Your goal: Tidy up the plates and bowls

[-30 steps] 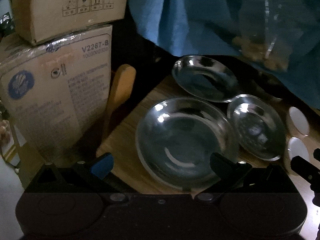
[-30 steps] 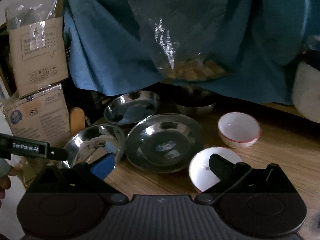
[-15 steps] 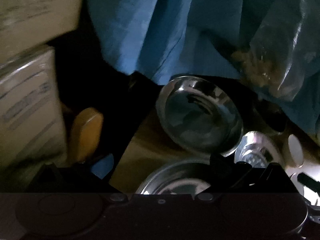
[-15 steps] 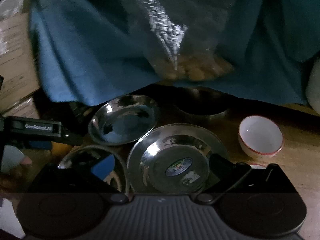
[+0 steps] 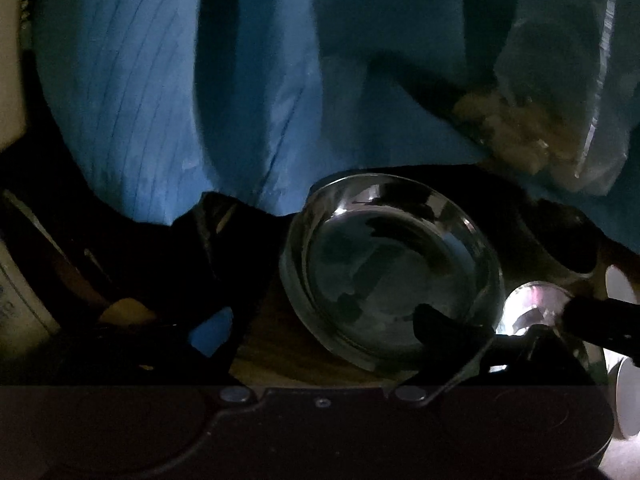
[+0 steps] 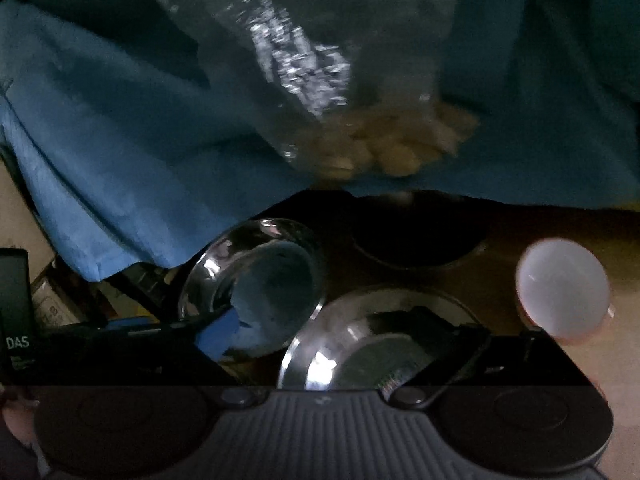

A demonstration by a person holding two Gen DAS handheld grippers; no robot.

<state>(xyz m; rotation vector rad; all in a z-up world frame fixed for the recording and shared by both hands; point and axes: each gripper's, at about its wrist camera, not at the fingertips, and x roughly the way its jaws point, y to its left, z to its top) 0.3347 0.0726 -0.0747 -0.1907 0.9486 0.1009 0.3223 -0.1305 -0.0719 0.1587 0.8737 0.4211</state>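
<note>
claws (image 5: 320, 330) (image 6: 332, 330) tilt down over steel plates (image 5: 392, 268) (image 6: 360, 344), both closing, pads touching nothing.

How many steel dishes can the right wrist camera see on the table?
3. Left dish by the blue cloth; centre dish nearest the camera; dark back bowl in shadow. Others may be hidden.

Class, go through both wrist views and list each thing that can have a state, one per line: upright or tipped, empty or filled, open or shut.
Back steel dish: upright, empty.
Labelled steel plate: upright, empty apart from a sticker.
White bowl: upright, empty.
Clear plastic bag: holds pale lumps.
Left gripper: jaws closing, gripping nothing.
Right gripper: jaws closing, gripping nothing.
</note>
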